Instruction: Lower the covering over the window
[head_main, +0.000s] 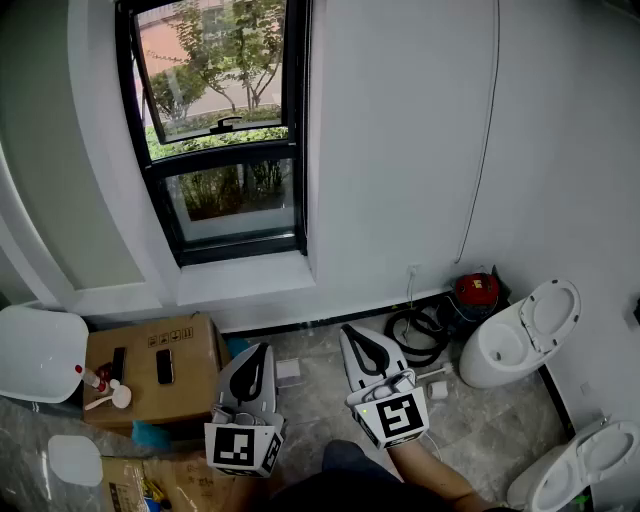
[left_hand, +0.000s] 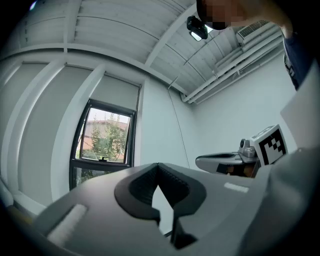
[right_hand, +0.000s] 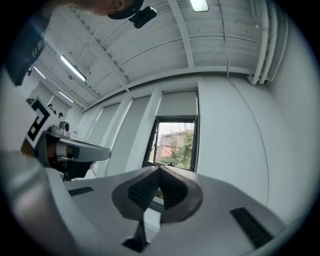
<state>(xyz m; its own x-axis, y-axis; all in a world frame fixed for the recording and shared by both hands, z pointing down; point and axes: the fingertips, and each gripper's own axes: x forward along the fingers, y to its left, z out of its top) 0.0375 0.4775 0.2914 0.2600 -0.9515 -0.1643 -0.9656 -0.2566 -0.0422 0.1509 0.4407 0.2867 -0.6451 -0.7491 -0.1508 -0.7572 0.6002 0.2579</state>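
We are holding two tools low and near, well apart from the window: the left tool (head_main: 262, 350) and the right tool (head_main: 350, 332), both pinched closed on nothing. One window (head_main: 225, 130) is standing in the far wall. Its one blind (left_hand: 117, 91) is sitting high above the glass, so the lowering is looking not yet begun. One cord (head_main: 489, 130) is hanging to the window's right, untouched.
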